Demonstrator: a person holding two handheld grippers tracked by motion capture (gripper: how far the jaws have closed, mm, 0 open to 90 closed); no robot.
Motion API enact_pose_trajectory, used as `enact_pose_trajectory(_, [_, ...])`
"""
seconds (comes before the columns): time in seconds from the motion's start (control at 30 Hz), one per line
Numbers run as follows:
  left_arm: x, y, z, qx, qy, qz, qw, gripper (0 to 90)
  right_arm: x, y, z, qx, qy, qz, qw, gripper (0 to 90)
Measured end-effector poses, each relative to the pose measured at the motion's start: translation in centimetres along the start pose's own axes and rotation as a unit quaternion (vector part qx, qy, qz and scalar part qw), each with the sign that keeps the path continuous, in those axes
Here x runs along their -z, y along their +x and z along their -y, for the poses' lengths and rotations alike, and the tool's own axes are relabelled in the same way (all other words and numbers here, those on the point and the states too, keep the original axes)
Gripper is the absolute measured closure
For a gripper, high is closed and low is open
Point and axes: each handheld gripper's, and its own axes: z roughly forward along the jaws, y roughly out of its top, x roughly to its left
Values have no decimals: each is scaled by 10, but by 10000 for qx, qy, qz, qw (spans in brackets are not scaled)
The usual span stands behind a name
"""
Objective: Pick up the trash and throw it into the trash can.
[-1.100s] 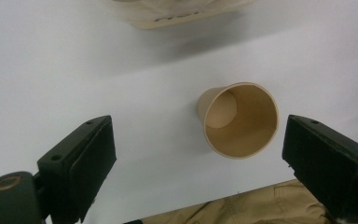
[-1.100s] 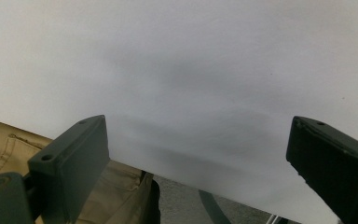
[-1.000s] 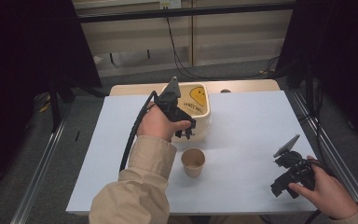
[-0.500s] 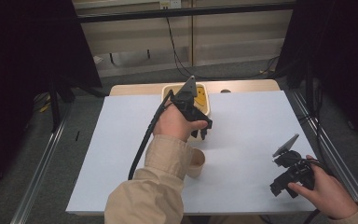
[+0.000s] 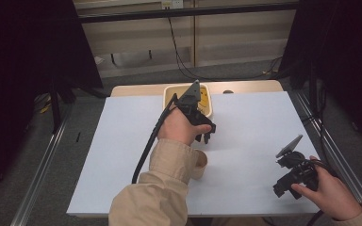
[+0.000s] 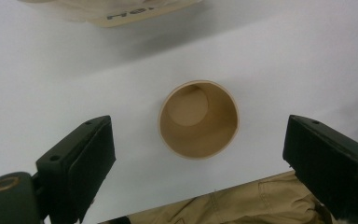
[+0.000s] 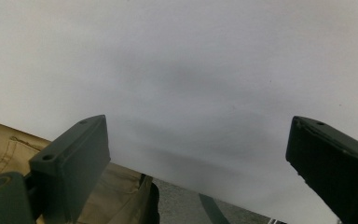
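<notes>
High view shows the left gripper (image 5: 202, 134) held above the white table cover (image 5: 254, 122), a little far of the small tan paper cup (image 5: 200, 165), which stands near the middle of the table, partly hidden behind the beige sleeve (image 5: 160, 188). Behind the gripper, at the far edge, sits a cream plastic tub with a yellow label (image 5: 206, 99).

In the left gripper view the left gripper (image 6: 198, 154) has its jaws spread wide, and the paper cup (image 6: 198, 119) lies between them but further ahead, not touched. The cup stands upright: its long axis is vertical, its open mouth points up toward the camera, and its inside looks empty.

I judge the step in hand is reaching for the cup. To do it well, the gripper should come lower and center the jaws on both sides of the wall, then close softly, because thin paper can crush or tip easily.

The right gripper (image 5: 290, 176) rests at the near right, well apart from the cup; in its own view the right gripper (image 7: 198, 158) is spread over bare table cover.
</notes>
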Motion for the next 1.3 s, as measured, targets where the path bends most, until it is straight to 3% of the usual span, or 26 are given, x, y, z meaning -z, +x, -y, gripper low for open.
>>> enact_pose_trajectory(0.07, [-3, 1, 1, -18, -13, -77, 10000, 86, 0, 0, 0, -3, -5, 5, 10000, 63])
enact_pose_trajectory(0.33, [-26, 4, 6, 31, 63, -7, 10000, 76, -1, 2, 0, -12, -102, -28, 9999, 63])
enact_pose_trajectory(0.53, [-47, 6, 10, 40, 137, -141, 9998, 72, -1, 1, -1, 20, -99, -9, 9999, 63])
enact_pose_trajectory(0.77, [-68, 4, 14, 38, 149, -58, 9999, 65, -1, 1, 0, 8, -107, -3, 9999, 63])
enact_pose_trajectory(0.93, [-76, 0, 15, 24, 100, -22, 9999, 65, -1, 1, 0, 38, -122, -4, 9999, 64])
enact_pose_trajectory(0.97, [-77, 0, 15, -68, 108, -32, 9999, 65, -1, 2, 0, 32, -117, 6, 9999, 64])
enact_pose_trajectory(1.03, [-79, -2, 15, 7, 86, 52, 9999, 64, -1, 2, 0, 50, -127, 5, 9999, 64])
enact_pose_trajectory(1.07, [-80, -2, 15, -93, 108, -17, 9999, 64, -1, 2, 0, 39, -118, -16, 9999, 64])
enact_pose_trajectory(1.3, [-87, -4, 15, -70, 214, 1, 9997, 68, -2, 2, 0, 55, -119, -27, 9999, 64])
